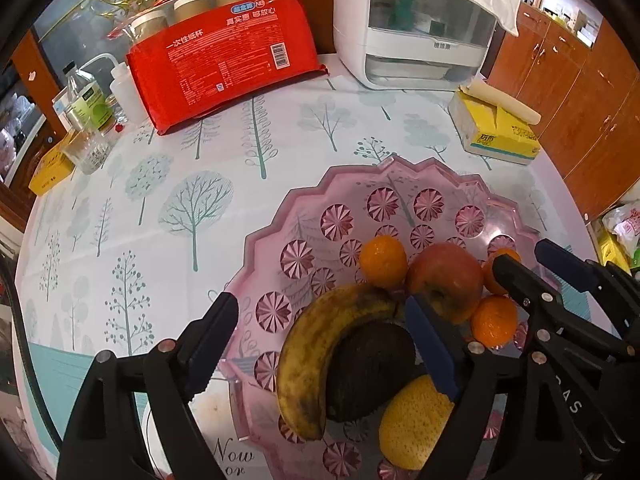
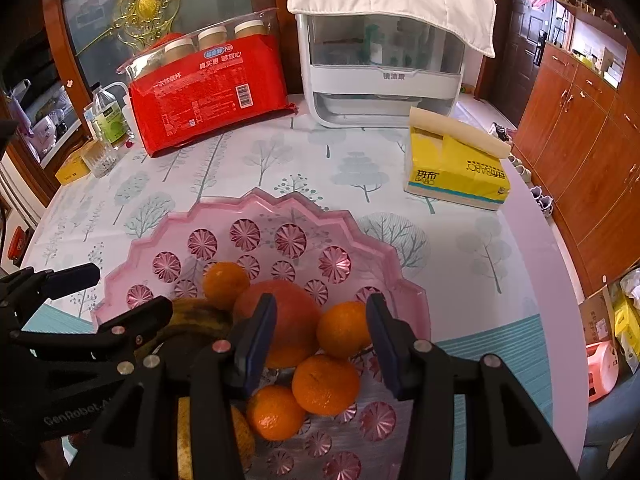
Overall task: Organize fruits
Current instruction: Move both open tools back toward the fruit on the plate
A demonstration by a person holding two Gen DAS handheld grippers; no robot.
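Both open, holding nothing: right gripper [image 2: 320,336] over the pink fruit tray [image 2: 160,240], tangerines [image 2: 326,384] between its fingers at 6 o'clock, nearest. Left gripper [image 1: 320,340] over the banana [image 1: 316,360], long axis from 6 to 1 o'clock.

Fruit tray [image 2: 168,236] at counter [image 2: 460,264] near edge, holding banana [image 1: 316,344], apple [image 2: 288,320], tangerines [image 2: 326,384]; tissue box [image 2: 456,172] at right edge.
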